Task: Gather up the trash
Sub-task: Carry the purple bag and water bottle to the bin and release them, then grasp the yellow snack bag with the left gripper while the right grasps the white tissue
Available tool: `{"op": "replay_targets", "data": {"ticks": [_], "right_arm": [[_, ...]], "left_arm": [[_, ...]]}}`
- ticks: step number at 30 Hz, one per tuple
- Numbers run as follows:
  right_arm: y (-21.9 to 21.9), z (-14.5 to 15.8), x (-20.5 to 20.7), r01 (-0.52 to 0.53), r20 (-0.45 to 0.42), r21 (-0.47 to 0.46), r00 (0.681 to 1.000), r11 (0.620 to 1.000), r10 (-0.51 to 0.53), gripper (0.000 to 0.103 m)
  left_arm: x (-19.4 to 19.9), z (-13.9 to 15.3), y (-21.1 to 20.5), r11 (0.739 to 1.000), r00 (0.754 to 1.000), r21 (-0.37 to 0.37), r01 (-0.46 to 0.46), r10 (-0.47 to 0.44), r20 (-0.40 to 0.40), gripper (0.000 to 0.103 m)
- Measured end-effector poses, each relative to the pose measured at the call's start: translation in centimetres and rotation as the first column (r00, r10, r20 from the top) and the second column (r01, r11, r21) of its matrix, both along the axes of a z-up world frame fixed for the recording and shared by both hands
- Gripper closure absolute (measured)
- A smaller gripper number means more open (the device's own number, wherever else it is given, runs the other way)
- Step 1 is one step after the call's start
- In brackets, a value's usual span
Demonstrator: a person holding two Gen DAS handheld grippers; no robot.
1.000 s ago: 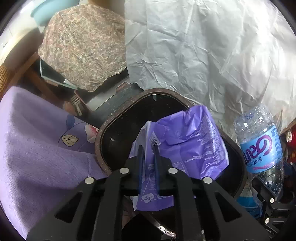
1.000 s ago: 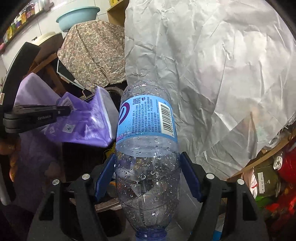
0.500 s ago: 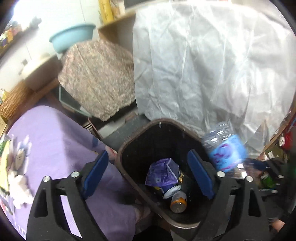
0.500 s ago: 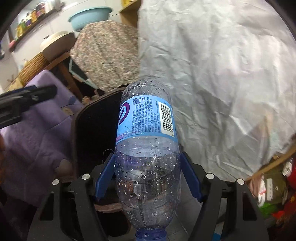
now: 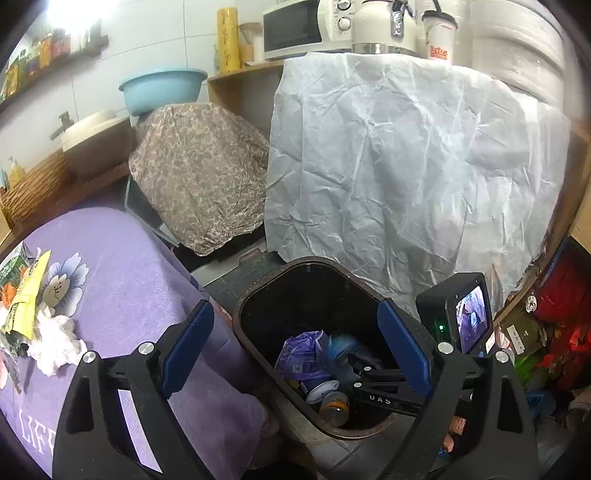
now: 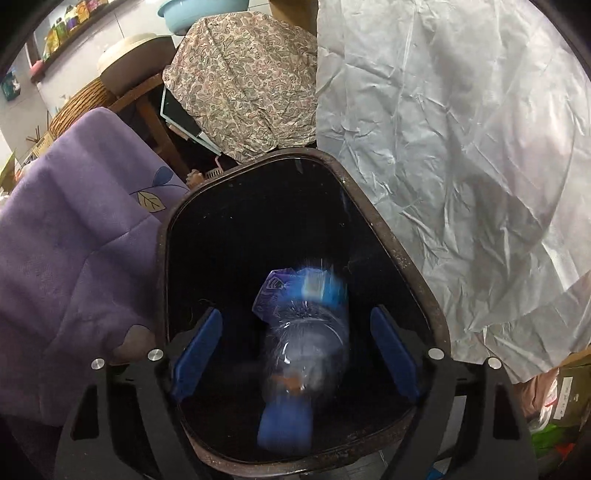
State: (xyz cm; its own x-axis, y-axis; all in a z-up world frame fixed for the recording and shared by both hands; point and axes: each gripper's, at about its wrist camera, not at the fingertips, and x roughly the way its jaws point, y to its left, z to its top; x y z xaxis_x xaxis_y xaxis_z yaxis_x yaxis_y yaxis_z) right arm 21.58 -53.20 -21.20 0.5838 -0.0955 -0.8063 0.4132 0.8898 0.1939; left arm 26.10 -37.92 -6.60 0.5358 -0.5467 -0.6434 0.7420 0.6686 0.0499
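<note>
Nearest in the right wrist view, the right gripper [image 6: 295, 354] is spread wide, its blue pads [image 6: 197, 354] well apart and holding nothing. Between them, clear of both pads, a plastic bottle [image 6: 306, 343] shows as a motion-blurred shape with a blue label, inside the mouth of the dark bin [image 6: 406, 266]. Just behind the bottle, deeper in the bin, lies a crumpled purple wrapper [image 6: 271, 291].

In the left wrist view, the left gripper [image 5: 295, 350] is likewise spread, nothing between its fingers. Beyond it the bin [image 5: 258, 295] sits on the floor, and down inside are the purple wrapper [image 5: 301, 354], a blurred blue patch of the bottle [image 5: 341, 349], a small white cup [image 5: 321, 389] and a can [image 5: 334, 404] (all heaped at the near end of the bin). The right gripper [image 5: 384, 384] reaches into the bin from the right, its camera unit just above the rim.

To the left, a purple cloth [image 5: 129, 280] covers a surface touching the bin's left side. On its near-left part lie more scraps: a wad of white tissue [image 5: 55, 339], a yellow packet [image 5: 26, 299] and a green packet [image 5: 11, 266].

Farther off, a crinkled white sheet [image 5: 406, 166] hangs behind the bin, with a paisley cloth [image 5: 199, 173] draped to its left. Farthest, a light blue basin [image 5: 162, 88] and a microwave [image 5: 295, 31] stand on shelves.
</note>
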Motion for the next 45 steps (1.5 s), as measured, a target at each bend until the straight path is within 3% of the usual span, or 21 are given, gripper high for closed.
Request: {"op": "replay_targets", "data": {"ticks": [6, 12, 18, 25, 29, 31, 34, 38, 41, 45], "right_arm": [[0.3, 1.7, -2.8, 0.054, 0.011, -0.042, 0.998, 0.998, -0.054, 0.021], [1.8, 5.7, -5.0, 0.037, 0.086, -0.11, 0.996, 0.993, -0.028, 0.021], [5.0, 10.1, -4.7, -0.047, 0.18, -0.135, 0.981, 0.99, 0.071, 0.021], [10.9, 14.4, -2.2, -0.218, 0.263, -0.155, 0.931, 0.964, 0.252, 0.019], [14.6, 16.1, -0.2, -0.313, 0.294, -0.17, 0.889, 0.934, 0.351, 0.019], [16.3, 16.6, 0.9, -0.355, 0.296, -0.18, 0.87, 0.918, 0.394, 0.018], [18.9, 16.9, 2.3, -0.411, 0.294, -0.18, 0.844, 0.894, 0.448, 0.018], [20.9, 17.3, 4.3, -0.472, 0.29, -0.181, 0.813, 0.863, 0.505, 0.018], [22.4, 17.3, 6.6, -0.513, 0.252, -0.199, 0.797, 0.835, 0.549, 0.018], [23.1, 16.5, 9.5, -0.567, 0.178, -0.201, 0.781, 0.799, 0.598, 0.018]], "left_arm": [[-1.6, 1.2, 1.3, 0.999, 1.0, -0.029, 0.019, -0.018, 0.022, 0.014], [-4.2, 3.0, 3.6, 0.999, 0.996, -0.025, 0.043, -0.041, 0.081, 0.014], [-5.0, 4.4, 7.9, 1.0, 0.992, -0.016, -0.023, 0.025, 0.122, 0.014], [-3.7, 5.0, 15.4, 0.985, 0.978, -0.027, -0.17, 0.172, 0.117, 0.014], [-2.4, 4.8, 20.1, 0.963, 0.956, -0.029, -0.269, 0.271, 0.116, 0.014], [-1.8, 4.6, 22.3, 0.95, 0.944, -0.035, -0.31, 0.312, 0.102, 0.019], [-0.7, 4.2, 26.1, 0.912, 0.907, -0.048, -0.408, 0.411, 0.095, 0.025], [0.8, 3.5, 30.1, 0.865, 0.865, -0.072, -0.497, 0.5, 0.03, 0.037], [1.5, 3.1, 31.7, 0.851, 0.854, -0.077, -0.519, 0.521, -0.005, 0.048], [2.0, 3.1, 32.1, 0.85, 0.855, -0.087, -0.519, 0.518, -0.033, 0.05]]}}
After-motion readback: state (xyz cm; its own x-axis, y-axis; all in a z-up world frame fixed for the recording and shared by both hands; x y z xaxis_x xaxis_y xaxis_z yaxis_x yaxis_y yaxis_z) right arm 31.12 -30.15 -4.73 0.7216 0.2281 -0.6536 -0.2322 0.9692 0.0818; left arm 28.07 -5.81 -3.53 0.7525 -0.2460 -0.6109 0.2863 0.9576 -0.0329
